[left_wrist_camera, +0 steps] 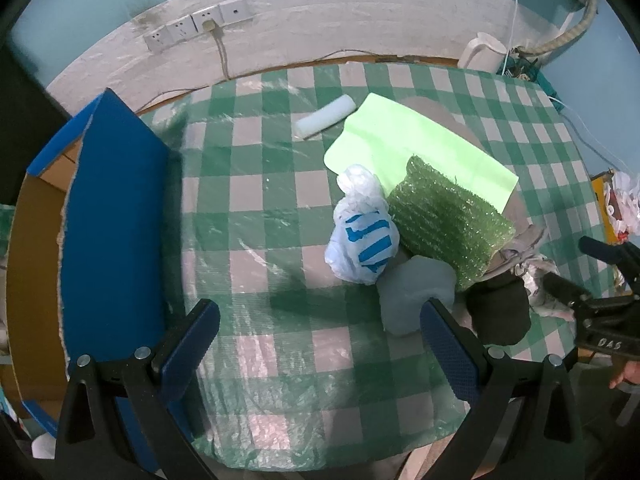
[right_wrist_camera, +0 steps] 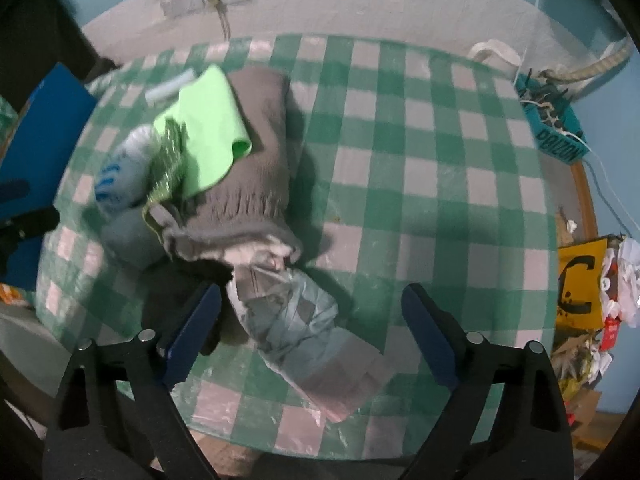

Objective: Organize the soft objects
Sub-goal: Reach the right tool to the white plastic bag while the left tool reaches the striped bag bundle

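Both grippers are wide open and hold nothing. The left gripper (left_wrist_camera: pixel 320 332) hovers above the checked worktop (left_wrist_camera: pixel 256 216), near a pale blue sponge (left_wrist_camera: pixel 416 292). The right gripper (right_wrist_camera: pixel 312 320) hangs over a crumpled plastic bag (right_wrist_camera: pixel 304 320). Farther away lie grey trousers (right_wrist_camera: pixel 252 184), and a blue cardboard box (left_wrist_camera: pixel 112 216) stands at the left.

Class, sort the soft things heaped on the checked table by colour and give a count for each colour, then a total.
Green: 2, a light green cloth and a dark green scrubbing pad
Grey: 1, a grey garment
Black: 1, a black cloth
White or pale blue: 4, a printed bag, a foam roll, a pale blue lump and a clear bag
Total: 8
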{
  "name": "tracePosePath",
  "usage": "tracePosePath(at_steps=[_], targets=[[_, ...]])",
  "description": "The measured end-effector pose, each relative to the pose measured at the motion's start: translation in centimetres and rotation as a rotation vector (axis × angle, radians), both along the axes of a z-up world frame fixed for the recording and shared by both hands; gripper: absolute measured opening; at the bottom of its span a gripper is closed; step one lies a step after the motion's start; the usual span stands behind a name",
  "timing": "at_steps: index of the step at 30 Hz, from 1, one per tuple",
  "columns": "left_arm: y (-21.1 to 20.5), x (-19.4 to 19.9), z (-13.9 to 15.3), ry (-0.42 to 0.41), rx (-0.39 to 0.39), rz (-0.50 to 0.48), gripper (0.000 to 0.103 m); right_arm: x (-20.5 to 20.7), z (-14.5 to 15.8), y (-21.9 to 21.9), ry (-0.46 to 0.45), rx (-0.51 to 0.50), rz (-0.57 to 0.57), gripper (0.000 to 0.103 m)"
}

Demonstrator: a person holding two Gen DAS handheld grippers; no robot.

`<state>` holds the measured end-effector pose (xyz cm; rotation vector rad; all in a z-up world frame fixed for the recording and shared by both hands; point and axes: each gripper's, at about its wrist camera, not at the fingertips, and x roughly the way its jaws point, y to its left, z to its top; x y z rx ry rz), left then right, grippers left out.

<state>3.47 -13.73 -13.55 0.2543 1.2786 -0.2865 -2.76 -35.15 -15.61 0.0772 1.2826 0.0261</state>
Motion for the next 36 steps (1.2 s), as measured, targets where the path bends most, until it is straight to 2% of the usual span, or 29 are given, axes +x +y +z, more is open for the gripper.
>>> tracePosePath(at_steps=[3, 9, 11, 14, 19, 23, 34, 36], targets=[[-0.3, 0.1, -0.5, 0.010, 0.003, -0.008, 0.101, 0.1, -0.8, 0.3, 0.022, -0.011, 0.021, 0.091], [-0.7, 0.2, -1.5, 0.030, 0.014, -0.018, 0.101, 0.1, -2.1, 0.8, 0.056, -0.023, 0.061, 0.082], [-0.8, 0.3, -1.8, 0.037, 0.012, -0.017, 0.101, 0.2, -2.3, 1.1, 0.060, -0.026, 0.077, 0.077], [-0.9, 0.6, -2.1, 0.045, 0.007, -0.013, 0.101, 0.2, -2.7, 1.5, 0.072, -0.025, 0.107, 0.062], [-1.0, 1.3, -2.7, 0.068, -0.006, -0.002, 0.101, -0.1, -2.8, 1.8, 0.076, -0.051, 0.143, 0.053], [-1.3, 1.8, -3.2, 0.078, -0.005, 0.000, 0.101, -0.1, -2.5, 1.5, 0.068, -0.055, 0.120, 0.050], [-2.5, 4.6, -4.6, 0.068, 0.007, 0.017, 0.101, 0.8, -0.1, -1.8, -0.017, -0.007, -0.032, 0.050], [-2.6, 5.1, -5.1, 0.076, 0.010, 0.019, 0.101, 1.9, 0.0, -1.9, -0.019, -0.003, -0.044, 0.050]])
